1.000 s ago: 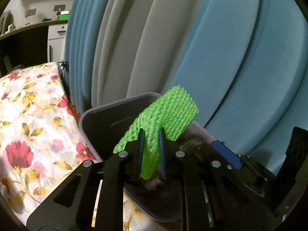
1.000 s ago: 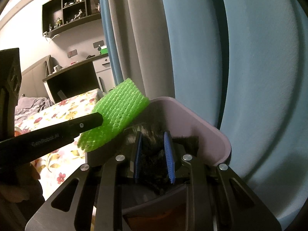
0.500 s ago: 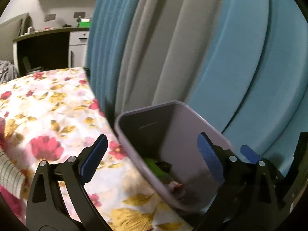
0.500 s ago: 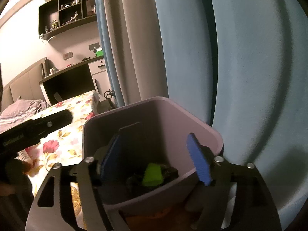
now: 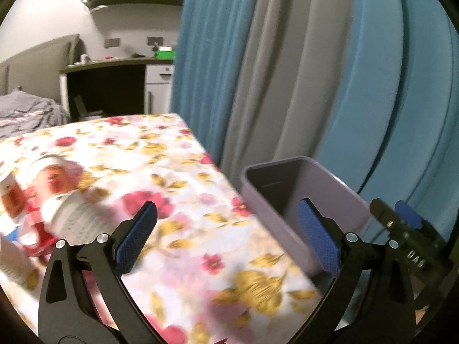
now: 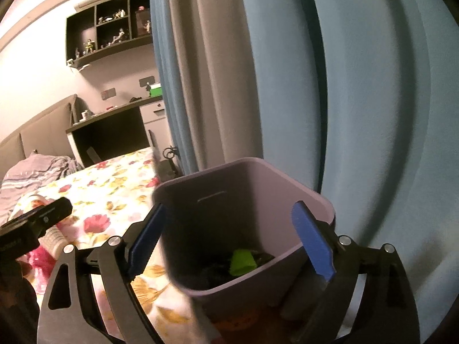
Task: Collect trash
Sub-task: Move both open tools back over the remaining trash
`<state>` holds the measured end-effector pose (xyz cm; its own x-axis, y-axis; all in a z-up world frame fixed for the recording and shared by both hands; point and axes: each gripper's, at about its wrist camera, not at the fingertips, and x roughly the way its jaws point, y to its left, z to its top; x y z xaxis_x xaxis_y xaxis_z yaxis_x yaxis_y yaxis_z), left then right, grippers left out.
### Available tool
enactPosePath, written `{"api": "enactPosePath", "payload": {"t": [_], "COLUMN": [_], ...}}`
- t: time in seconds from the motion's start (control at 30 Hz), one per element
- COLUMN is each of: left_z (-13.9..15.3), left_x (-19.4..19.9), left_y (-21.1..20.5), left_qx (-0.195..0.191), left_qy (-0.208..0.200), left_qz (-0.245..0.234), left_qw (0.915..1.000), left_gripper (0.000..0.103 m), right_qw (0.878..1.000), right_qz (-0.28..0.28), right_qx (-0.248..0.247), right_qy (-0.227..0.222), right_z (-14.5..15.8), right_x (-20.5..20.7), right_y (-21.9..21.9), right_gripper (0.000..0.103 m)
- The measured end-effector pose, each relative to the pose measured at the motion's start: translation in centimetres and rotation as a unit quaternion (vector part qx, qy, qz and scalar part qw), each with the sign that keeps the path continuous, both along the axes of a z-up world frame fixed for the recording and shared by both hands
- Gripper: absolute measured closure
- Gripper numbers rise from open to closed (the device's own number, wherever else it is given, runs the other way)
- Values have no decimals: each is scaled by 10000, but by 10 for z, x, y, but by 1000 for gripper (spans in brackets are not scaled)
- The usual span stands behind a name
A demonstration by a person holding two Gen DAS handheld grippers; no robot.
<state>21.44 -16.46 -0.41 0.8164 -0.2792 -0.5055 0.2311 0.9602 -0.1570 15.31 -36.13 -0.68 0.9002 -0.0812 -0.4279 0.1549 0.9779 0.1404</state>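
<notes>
A lilac trash bin (image 6: 315, 200) stands between the bed and the curtain; it also shows in the left wrist view (image 5: 338, 180). Green foam netting (image 6: 242, 261) lies at its bottom beside dark trash (image 6: 212, 269). My right gripper (image 6: 229, 243) is open and empty, its jaws spread over the bin's mouth. My left gripper (image 5: 226, 238) is open and empty, above the flowered bedspread (image 5: 178, 189) just left of the bin. Bottles with red and white labels (image 5: 54, 189) and a red wrapper (image 5: 34, 229) lie on the bed at the left.
Blue and grey curtains (image 5: 287, 71) hang close behind the bin. A dark desk with a white drawer unit (image 5: 114, 86) stands beyond the bed. A crumpled grey blanket (image 5: 25, 111) lies at the bed's far end. Wall shelves (image 6: 109, 28) hold small figures.
Both grippers opened. The green netting left my left gripper and the dark trash left my right; both fell into the bin. My left gripper then swung left over the bed.
</notes>
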Motion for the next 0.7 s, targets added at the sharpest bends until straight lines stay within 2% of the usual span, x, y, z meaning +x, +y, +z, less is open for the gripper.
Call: {"api": "enactPosePath", "payload": {"t": [0.13, 0.3, 0.4, 0.7], "left_z": [0, -5, -10, -29], "left_x": [-26, -56, -75, -106], "left_y": [35, 89, 131, 226], "left_qx": [101, 148, 204, 417], "left_qy": [-110, -42, 12, 286], "left_qz": [353, 823, 1319, 2184], "left_qw": [9993, 9965, 9911, 9746], "left_gripper": [6, 6, 6, 6], "right_qw": [9998, 9984, 9968, 9874], "right_qz": [174, 565, 797, 1581], "right_qx": [1, -8, 34, -26], "right_qy": [-19, -44, -74, -7], "right_z": [3, 3, 3, 0], "right_x": [-10, -21, -25, -28], "right_y": [21, 60, 83, 163], "right_gripper": [16, 16, 16, 16]}}
